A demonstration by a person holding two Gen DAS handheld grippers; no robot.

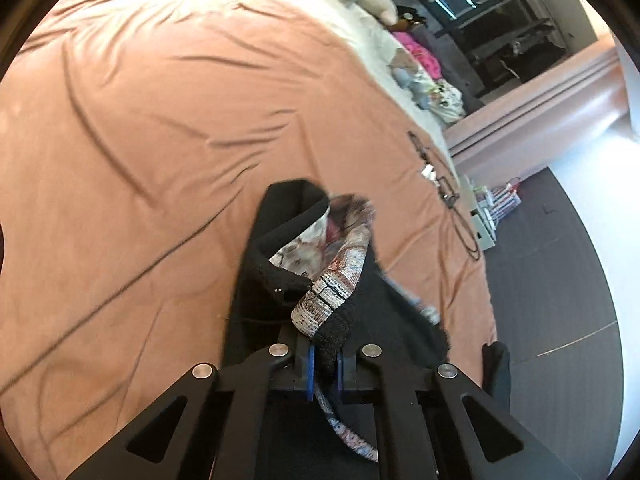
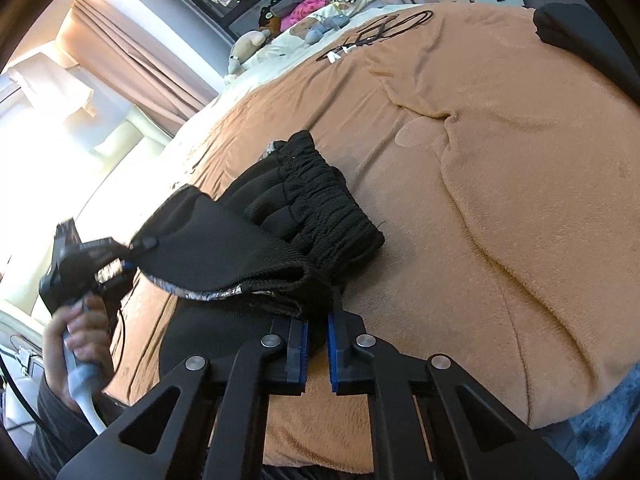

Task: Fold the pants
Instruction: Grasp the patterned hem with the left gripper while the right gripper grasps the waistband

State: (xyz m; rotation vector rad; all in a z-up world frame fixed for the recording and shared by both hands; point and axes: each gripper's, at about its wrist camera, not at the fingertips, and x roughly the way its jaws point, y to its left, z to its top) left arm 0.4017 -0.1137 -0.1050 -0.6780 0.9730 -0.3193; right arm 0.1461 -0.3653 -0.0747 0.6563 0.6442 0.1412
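The left gripper (image 1: 324, 364) has its blue pads clamped on the waistband edge of the black pants (image 1: 280, 280), the patterned lining turned out and trailing between the fingers; the right gripper (image 2: 317, 344) pinches another part of the same black edge, its pads nearly together on the cloth; between the two grips the edge hangs raised, while the gathered elastic part of the pants lies bunched on the orange blanket (image 2: 500, 200); a hand (image 2: 76, 344) grasps the left gripper's handle at the left of the right wrist view; cables (image 2: 380, 32) and soft toys (image 2: 248, 46) lie near the far end of the bed.
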